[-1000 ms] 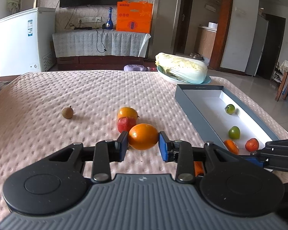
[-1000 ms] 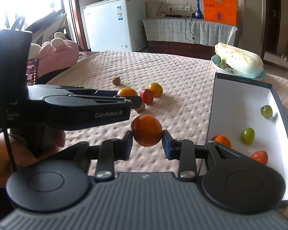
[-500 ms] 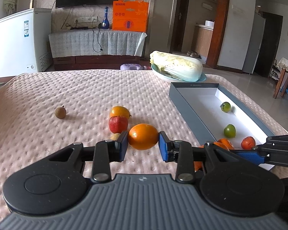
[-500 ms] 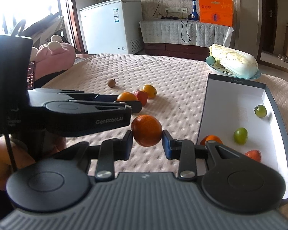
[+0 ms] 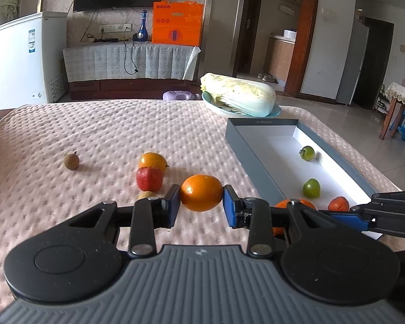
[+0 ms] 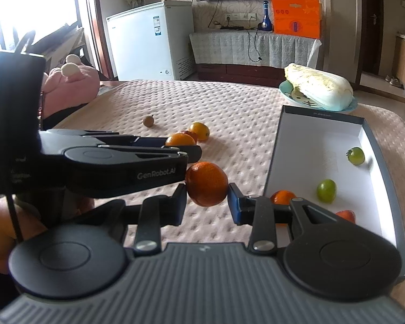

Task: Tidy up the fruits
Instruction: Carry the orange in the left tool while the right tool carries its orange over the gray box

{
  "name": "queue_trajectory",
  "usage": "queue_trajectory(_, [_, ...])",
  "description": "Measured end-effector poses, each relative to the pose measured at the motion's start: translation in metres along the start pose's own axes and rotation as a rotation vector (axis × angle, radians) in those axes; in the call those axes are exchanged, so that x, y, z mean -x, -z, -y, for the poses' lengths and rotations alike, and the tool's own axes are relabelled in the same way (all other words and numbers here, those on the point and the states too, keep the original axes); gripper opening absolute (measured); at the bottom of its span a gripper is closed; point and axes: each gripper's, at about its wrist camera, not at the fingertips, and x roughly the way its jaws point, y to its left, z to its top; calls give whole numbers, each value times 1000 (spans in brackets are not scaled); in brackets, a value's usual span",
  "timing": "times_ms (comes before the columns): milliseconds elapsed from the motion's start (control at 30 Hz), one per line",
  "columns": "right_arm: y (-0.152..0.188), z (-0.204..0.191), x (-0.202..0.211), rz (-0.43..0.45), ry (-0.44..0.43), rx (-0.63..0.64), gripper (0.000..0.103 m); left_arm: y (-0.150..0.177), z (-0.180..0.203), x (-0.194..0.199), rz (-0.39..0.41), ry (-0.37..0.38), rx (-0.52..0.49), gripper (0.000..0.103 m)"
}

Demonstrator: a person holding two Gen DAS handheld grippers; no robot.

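Note:
My left gripper (image 5: 201, 208) is shut on a smooth orange fruit (image 5: 201, 193), held above the pink cloth. My right gripper (image 6: 207, 198) is shut on a darker, rough-skinned orange (image 6: 206, 183). In the right wrist view the left gripper (image 6: 187, 149) reaches in from the left with its fruit (image 6: 180, 139). A grey box (image 5: 256, 162) with a white floor holds two green fruits (image 5: 311, 188) (image 5: 307, 153), a red one (image 5: 338, 203) and an orange one (image 6: 282, 197). On the cloth lie a red fruit (image 5: 149, 178), a yellow-orange fruit (image 5: 151, 159) and a small brown fruit (image 5: 71, 161).
A cabbage (image 5: 237, 97) on a blue plate sits beyond the box at the table's far edge. A pink plush toy (image 6: 70, 81) lies off the table's left side. A hand (image 6: 0, 229) holds the left gripper. The table's right edge runs just past the box.
Both cameras have drifted slightly, so the box and loose fruits shifted a little leftward in view. Each gripper keeps the same grip on its orange fruit.

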Motion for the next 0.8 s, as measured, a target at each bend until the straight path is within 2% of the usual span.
queue_trajectory(800, [7,49,15,12,135,-111,36,-1,37,-16,-13,66,-23,39])
